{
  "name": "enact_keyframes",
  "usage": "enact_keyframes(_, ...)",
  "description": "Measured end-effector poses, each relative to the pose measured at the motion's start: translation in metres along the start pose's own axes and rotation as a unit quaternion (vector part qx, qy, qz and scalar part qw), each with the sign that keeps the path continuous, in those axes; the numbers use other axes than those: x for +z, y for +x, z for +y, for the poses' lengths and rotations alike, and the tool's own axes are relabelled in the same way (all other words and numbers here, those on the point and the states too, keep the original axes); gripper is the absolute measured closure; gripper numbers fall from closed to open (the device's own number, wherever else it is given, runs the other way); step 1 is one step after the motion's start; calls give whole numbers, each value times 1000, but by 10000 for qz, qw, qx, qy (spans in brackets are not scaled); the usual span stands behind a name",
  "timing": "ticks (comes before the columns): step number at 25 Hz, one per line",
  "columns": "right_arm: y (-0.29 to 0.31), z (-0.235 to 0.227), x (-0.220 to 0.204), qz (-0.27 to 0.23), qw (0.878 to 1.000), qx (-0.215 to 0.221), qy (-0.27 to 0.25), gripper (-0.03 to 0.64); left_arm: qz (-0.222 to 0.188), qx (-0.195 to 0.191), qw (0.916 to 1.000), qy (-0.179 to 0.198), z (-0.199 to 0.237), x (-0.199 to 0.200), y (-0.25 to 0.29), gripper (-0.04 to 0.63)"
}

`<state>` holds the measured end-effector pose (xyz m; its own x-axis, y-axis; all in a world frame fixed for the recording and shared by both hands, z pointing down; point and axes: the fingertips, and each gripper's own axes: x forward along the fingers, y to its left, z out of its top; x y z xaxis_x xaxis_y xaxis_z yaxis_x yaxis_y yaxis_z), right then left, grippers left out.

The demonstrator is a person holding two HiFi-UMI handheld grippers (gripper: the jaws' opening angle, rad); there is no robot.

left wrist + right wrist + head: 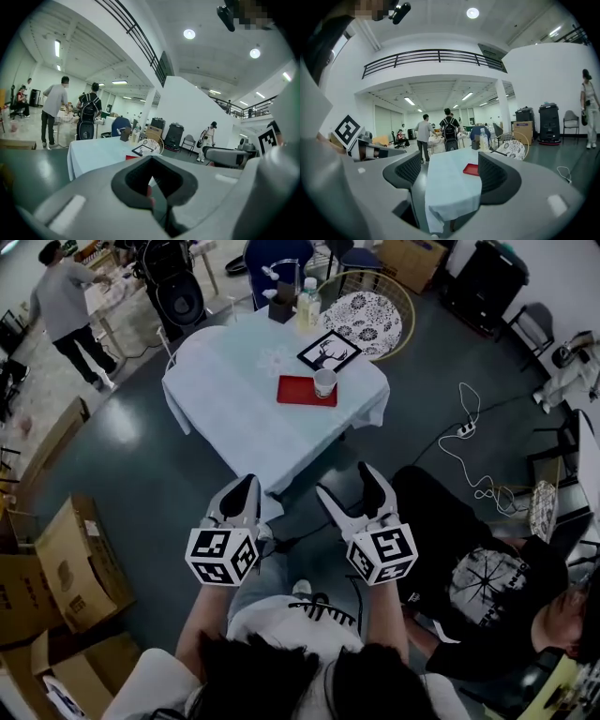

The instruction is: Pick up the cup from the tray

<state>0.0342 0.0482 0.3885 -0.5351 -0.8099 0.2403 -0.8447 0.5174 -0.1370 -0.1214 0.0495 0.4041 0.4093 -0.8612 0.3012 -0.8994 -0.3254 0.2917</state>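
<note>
A white cup point(325, 382) stands on the right end of a flat red tray point(302, 391) on a table with a white cloth point(234, 399). Both grippers hang in the air short of the table's near edge and point toward it. My left gripper point(246, 486) has its jaws together with nothing in them. My right gripper point(349, 482) is open and empty. In the right gripper view the right gripper point(452, 176) frames the table point(447, 183) and the tray point(471, 169); the cup is hidden behind the right jaw. In the left gripper view the left gripper point(152, 183) covers most of the table point(93, 152).
On the table also stand a framed deer picture point(330, 352), a bottle point(308, 304) and a dark box point(281, 307). A round patterned chair point(370, 320) sits behind it. Cardboard boxes point(66, 563) lie at the left, a person point(487, 587) sits at the right, a cable point(466, 432) crosses the floor.
</note>
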Motion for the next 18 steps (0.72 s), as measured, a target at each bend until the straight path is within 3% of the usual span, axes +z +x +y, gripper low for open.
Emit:
enact_keyframes(10,90,-31,22,67,9967,-803,-64,207,138,-638,9973,325,42,42,76,595)
enact_keyframes(18,146,-57,37,98,9919,-1265,1,181,173,-610,9976,293,89,62,114,595)
